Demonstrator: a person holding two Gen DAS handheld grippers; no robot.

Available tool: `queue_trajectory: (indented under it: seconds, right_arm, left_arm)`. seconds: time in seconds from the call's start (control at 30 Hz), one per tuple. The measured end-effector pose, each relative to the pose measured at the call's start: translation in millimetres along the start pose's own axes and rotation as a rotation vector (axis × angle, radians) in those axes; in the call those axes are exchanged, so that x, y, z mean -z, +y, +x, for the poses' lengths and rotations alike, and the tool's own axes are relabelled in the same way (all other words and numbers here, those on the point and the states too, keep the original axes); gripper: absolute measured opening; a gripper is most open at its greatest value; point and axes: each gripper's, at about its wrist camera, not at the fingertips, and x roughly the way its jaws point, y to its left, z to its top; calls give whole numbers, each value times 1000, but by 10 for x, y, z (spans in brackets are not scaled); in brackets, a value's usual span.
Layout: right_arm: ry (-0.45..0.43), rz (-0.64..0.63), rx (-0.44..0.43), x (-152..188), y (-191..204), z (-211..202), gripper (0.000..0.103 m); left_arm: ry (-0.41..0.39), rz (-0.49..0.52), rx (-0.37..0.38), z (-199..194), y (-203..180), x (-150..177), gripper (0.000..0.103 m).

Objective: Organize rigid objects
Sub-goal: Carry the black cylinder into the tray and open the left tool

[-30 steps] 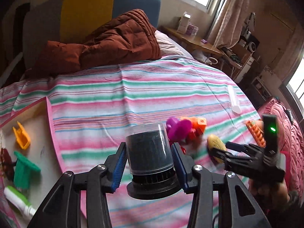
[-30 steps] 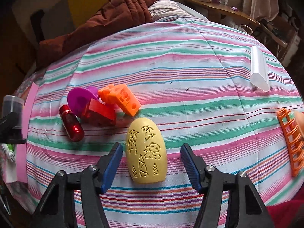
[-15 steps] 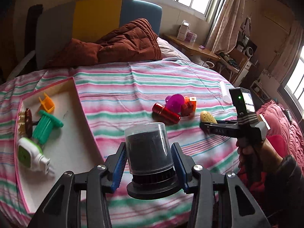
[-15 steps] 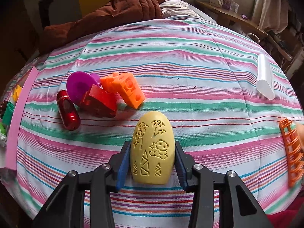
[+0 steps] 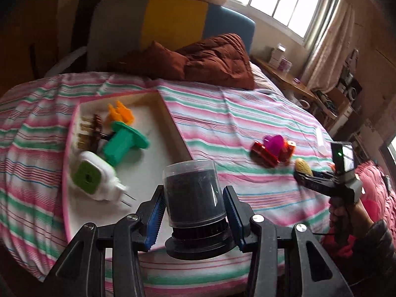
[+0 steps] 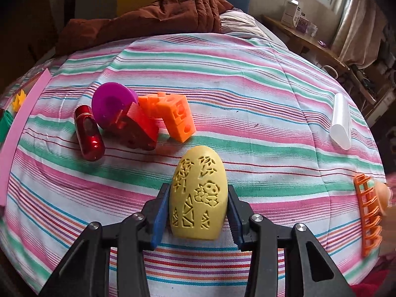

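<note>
The left gripper (image 5: 194,219) jaws hold a black round tub with a clear plastic lid (image 5: 194,195) above the pink-edged white tray (image 5: 158,170). It looks light, hard and slippery, so its ribbed bottom seems best to squeeze. The right gripper (image 6: 198,212) jaws hug a hard yellow carved egg-shaped block (image 6: 198,195) on the striped bed (image 6: 247,94).

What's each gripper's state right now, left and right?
Left gripper: shut on the black canister with its clear cap.
Right gripper: shut on the yellow egg-shaped piece.
</note>
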Motion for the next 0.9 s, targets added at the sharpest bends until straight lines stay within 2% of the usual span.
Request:
queue_trajectory:
  seconds: [0.23, 0.4, 0.73, 0.9]
  right_arm:
    - [-9, -16, 11, 5, 28, -5, 43]
    - [-12, -24, 18, 2, 36, 0, 43]
    - [-13, -28, 22, -5, 36, 15, 43]
    - [-12, -30, 25, -8, 45, 13, 43]
  left_arm:
    - [-58, 25, -105, -87, 104, -135, 47]
    - [-58, 45, -137, -68, 77, -155, 47]
    - [-49, 54, -138, -15, 46, -181, 47]
    - [-26, 24, -99, 59, 94, -243, 47]
